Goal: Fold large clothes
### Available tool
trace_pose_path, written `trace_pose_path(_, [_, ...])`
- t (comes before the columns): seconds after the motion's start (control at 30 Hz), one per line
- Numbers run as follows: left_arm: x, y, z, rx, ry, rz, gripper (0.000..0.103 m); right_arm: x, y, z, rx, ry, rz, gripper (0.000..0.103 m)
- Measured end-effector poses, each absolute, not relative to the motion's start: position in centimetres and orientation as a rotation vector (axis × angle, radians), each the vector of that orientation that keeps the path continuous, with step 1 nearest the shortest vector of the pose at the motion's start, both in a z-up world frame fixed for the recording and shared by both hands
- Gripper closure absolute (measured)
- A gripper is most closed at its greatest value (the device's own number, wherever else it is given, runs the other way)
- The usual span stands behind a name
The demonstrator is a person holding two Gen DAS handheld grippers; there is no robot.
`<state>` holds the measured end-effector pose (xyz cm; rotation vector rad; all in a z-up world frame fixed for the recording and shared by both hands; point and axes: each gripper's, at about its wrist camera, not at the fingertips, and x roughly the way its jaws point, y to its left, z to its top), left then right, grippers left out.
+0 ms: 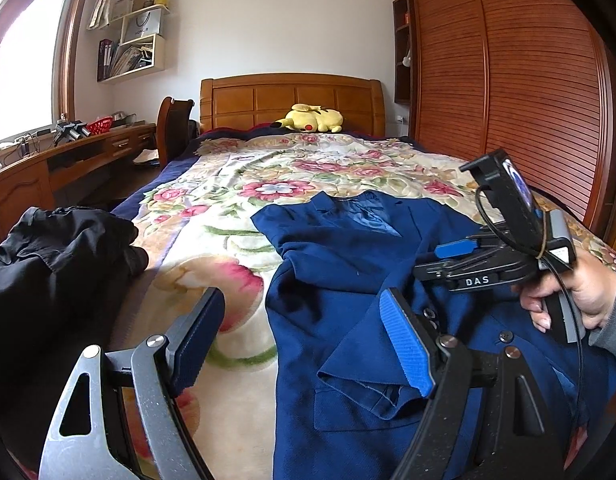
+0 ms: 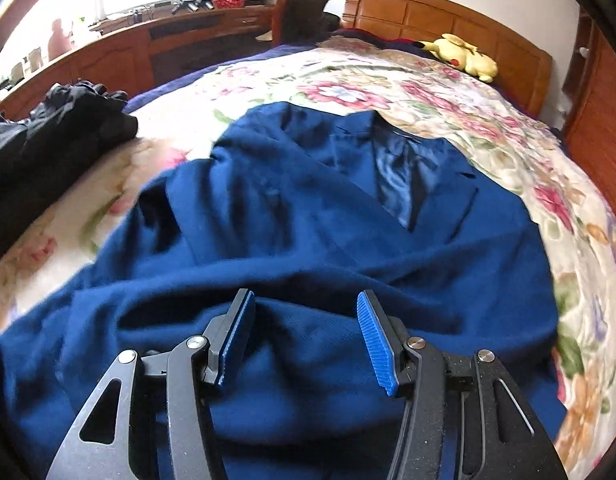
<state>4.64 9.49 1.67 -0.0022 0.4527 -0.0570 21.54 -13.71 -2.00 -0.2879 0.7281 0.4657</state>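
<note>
Blue jacket (image 2: 308,216) spread on bed w/ floral blanket (image 1: 236,200).
Left gripper (image 1: 304,340) jaws wide apart, empty, over jacket's edge; right gripper (image 2: 304,336) jaws apart above the cloth. Black clothes (image 1: 56,248) at left, yellow plush (image 1: 311,118) by wooden headboard (image 1: 292,98), wardrobe (image 1: 507,72) at rt.

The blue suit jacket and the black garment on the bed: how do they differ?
The blue suit jacket lies spread out in the middle of the floral blanket, lapels and lining showing. The black garment sits bunched in a heap at the bed's edge toward the desk, its shape unreadable. Both rest on the blanket, ungripped.
</note>
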Motion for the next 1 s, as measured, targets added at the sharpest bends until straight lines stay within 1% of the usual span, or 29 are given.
trace_pose_path(0.2, [4.6,9.5,1.6,-0.004,0.453,-0.058,0.022,22.7,-13.3,-3.5,-0.318,0.824,0.498,0.049])
trace_pose_path(0.23, [4.6,9.4,1.6,-0.005,0.452,-0.059,0.022,22.8,-13.5,-3.8,-0.313,0.836,0.508,0.052])
trace_pose_path(0.3, [4.6,9.5,1.6,-0.005,0.452,-0.06,0.022,22.9,-13.8,-4.4,-0.309,0.859,0.527,0.067])
trace_pose_path(0.33, [4.6,9.4,1.6,-0.004,0.452,-0.06,0.022,22.8,-13.9,-4.6,-0.311,0.861,0.532,0.071])
trace_pose_path(0.4, [4.6,9.5,1.6,-0.004,0.452,-0.06,0.022,22.5,-14.0,-4.7,-0.328,0.858,0.541,0.086])
trace_pose_path(0.47, [4.6,9.4,1.7,-0.002,0.452,-0.061,0.022,21.9,-14.2,-4.2,-0.342,0.832,0.532,0.092])
trace_pose_path(0.5, [4.6,9.5,1.7,-0.002,0.452,-0.061,0.022,21.3,-14.4,-3.8,-0.341,0.813,0.527,0.094])
trace_pose_path(0.6, [4.6,9.5,1.7,-0.002,0.452,-0.06,0.022,19.0,-15.6,-2.1,-0.307,0.735,0.518,0.094])
trace_pose_path(0.7, [4.6,9.5,1.7,-0.007,0.45,-0.063,0.022,16.6,-17.8,-1.4,-0.262,0.697,0.507,0.094])
trace_pose_path(0.87, [4.6,9.4,1.8,-0.001,0.452,-0.066,0.022,14.0,-21.0,-2.5,-0.227,0.724,0.477,0.094])
trace_pose_path(0.9, [4.5,9.3,1.8,0.001,0.453,-0.068,0.022,13.5,-21.5,-2.7,-0.227,0.731,0.468,0.093])
trace_pose_path(0.97, [4.4,8.9,1.7,0.008,0.455,-0.072,0.022,12.6,-22.3,-3.3,-0.23,0.743,0.438,0.086])
trace_pose_path(1.0, [4.3,8.8,1.7,0.012,0.458,-0.073,0.022,12.3,-22.7,-3.6,-0.222,0.741,0.441,0.086])
